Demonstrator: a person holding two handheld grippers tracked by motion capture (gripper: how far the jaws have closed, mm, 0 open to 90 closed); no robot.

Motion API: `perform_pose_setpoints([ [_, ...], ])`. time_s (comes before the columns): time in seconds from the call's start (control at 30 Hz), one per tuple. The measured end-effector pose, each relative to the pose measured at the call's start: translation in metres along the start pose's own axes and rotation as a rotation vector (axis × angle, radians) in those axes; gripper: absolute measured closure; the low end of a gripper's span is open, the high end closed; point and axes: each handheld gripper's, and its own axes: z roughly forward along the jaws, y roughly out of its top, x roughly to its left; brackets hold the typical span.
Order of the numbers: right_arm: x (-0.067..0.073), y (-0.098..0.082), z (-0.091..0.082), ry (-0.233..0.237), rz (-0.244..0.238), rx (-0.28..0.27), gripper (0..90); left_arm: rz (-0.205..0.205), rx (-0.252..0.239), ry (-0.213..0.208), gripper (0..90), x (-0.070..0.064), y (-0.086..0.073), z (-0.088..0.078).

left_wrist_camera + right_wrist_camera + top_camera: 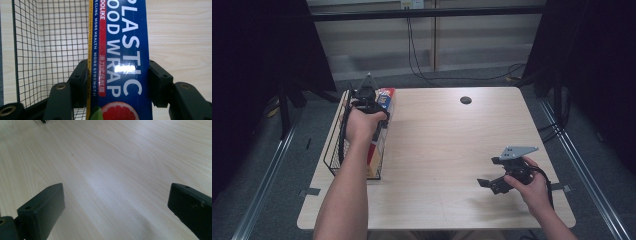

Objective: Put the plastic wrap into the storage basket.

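Observation:
A long blue box of plastic wrap (125,45) with a yellow edge and a grapefruit picture stands between the jaws of my left gripper (117,72), whose pads press on its two long sides. From above, the left gripper (371,106) points down over the box (377,150), which runs along the right side of a black wire basket (334,150). Whether the box rests inside the basket or on its rim I cannot tell. My right gripper (489,171) hovers low over the table's front right, jaws wide apart with bare wood between them (115,202).
The basket's mesh (50,37) lies left of the box, with bare light-wood table (452,140) to its right. A round dark grommet (465,100) sits near the table's far edge. Black cables trail on the floor behind, and dark curtains flank both sides.

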Motion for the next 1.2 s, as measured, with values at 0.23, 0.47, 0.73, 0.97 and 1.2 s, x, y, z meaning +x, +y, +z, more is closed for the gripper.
perform_pose_setpoints([
  [0.23, 0.000, 0.000, 0.000, -0.002, 0.000, 0.001, 0.8, -0.015, -0.008, 0.010, 44.0, 0.007, -0.002, -0.001],
  [0.47, 0.000, 0.000, 0.000, -0.001, 0.005, 0.002, 0.9, -0.032, -0.012, 0.021, 44.0, 0.015, -0.004, -0.003],
  [0.73, 0.001, 0.000, 0.000, -0.005, 0.001, 0.003, 0.9, -0.058, -0.018, 0.030, 44.0, 0.023, -0.007, -0.002],
  [0.97, 0.001, 0.000, 0.000, -0.003, -0.003, 0.001, 0.8, -0.059, -0.006, 0.029, 44.0, 0.028, -0.009, 0.002],
  [1.2, 0.001, 0.000, 0.000, -0.003, -0.001, 0.002, 0.8, -0.070, 0.001, 0.032, 44.0, 0.031, -0.010, 0.007],
])
